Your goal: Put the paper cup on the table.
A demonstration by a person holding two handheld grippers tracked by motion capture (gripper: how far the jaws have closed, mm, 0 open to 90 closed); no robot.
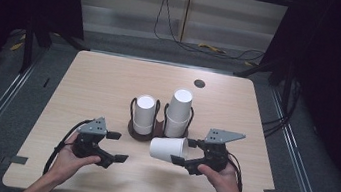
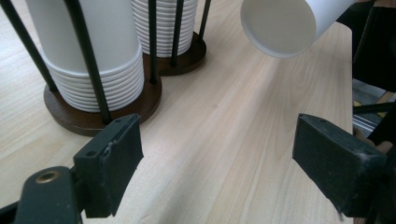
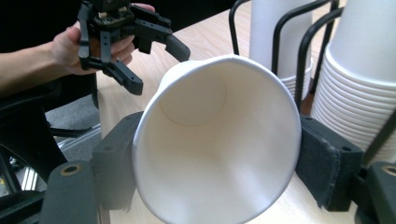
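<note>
Single paper cup clamped sideways in right gripper, just beside the two-stack cup holder. Left gripper spread wide, empty. Likely next: righting the cup for placement on the table.

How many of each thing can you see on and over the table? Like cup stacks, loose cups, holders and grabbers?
Stacks of white cups: 2 (shorter stack, taller stack)
Loose white cup, held on its side: 1
Dark cup holder with wire posts: 1
Black grippers: 2 (left gripper, right gripper)
Total: 6
</note>
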